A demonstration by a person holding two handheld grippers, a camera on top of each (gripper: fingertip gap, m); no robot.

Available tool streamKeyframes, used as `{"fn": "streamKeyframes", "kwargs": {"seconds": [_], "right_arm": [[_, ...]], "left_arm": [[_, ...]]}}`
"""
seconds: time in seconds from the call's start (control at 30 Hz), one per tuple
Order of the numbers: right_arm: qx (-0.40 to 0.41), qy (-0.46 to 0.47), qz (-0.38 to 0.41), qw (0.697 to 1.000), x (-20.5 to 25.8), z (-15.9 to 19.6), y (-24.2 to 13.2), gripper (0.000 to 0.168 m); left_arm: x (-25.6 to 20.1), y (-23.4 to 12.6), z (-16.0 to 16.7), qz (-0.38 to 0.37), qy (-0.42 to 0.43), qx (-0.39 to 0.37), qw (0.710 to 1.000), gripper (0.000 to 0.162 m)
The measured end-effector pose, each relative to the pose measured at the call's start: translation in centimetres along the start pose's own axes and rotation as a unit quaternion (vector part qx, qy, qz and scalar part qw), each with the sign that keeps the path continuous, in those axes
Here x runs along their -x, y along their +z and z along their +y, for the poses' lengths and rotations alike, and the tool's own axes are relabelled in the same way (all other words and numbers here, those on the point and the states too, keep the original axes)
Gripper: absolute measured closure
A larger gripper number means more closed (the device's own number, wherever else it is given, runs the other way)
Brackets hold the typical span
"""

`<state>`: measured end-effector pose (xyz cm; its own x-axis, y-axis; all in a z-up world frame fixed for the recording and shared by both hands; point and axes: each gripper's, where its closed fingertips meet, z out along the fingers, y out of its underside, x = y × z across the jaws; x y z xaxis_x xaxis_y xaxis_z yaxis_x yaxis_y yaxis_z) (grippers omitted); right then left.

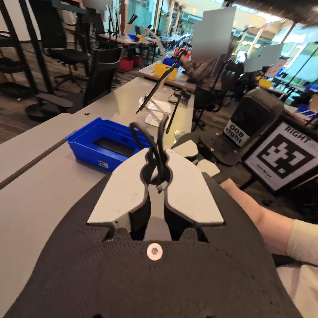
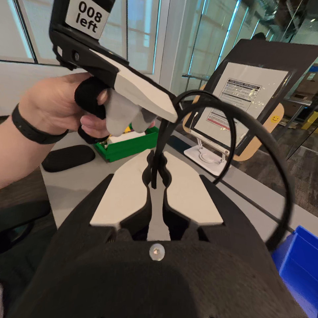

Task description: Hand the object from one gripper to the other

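While both grippers are pinching the black cable (image 2: 228, 110) above the blue bin (image 1: 103, 144), left gripper (image 1: 157, 160) & right gripper (image 2: 157, 160) are meeting tip-to-tip; cable loop is arching toward right gripper's side.

Your left gripper (image 1: 157, 154) had pale grey fingers (image 1: 125, 187) on a black body, and it pinched a black cable (image 1: 155, 146). A bright blue bin (image 1: 82, 142) sat on the light grey table (image 1: 34, 180); the green bin (image 2: 127, 148) held something white. The marker board (image 1: 284, 154) bore a black-and-white block pattern.
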<state>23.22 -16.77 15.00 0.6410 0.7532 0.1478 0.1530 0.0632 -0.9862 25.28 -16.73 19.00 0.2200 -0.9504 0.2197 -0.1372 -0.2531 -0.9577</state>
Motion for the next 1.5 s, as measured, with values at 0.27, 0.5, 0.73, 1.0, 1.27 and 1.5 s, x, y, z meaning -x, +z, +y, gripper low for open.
{"fn": "streamKeyframes", "kwargs": {"seconds": [0.27,0.5,0.73,1.0,1.27,1.5], "right_arm": [[0.091,0.041,-0.011,0.995,-5.2,-0.4,-9.4,0.161],[0.140,0.023,0.105,0.984,-12.8,-0.5,-17.9,0.162],[0.199,0.009,0.172,0.965,-17.8,2.0,-20.9,0.161],[0.226,0.010,0.185,0.956,-22.7,4.7,-18.5,0.162],[0.237,0.033,0.179,0.954,-28.8,9.4,-12.2,0.162],[0.258,0.021,0.159,0.953,-31.7,12.9,-6.9,0.162]], "left_arm": [[2.2,-4.2,6.5,-0.017,0.033,0.014,0.999,0.131],[5.0,-7.1,15.6,-0.026,-0.023,0.043,0.998,0.135],[7.5,-11.2,19.3,-0.088,-0.022,0.041,0.995,0.136],[7.4,-15.3,19.8,-0.162,0.037,0.039,0.985,0.135],[8.6,-18.1,21.5,-0.229,0.033,0.049,0.972,0.135],[9.6,-19.3,21.8,-0.261,0.015,0.053,0.964,0.136]]}}
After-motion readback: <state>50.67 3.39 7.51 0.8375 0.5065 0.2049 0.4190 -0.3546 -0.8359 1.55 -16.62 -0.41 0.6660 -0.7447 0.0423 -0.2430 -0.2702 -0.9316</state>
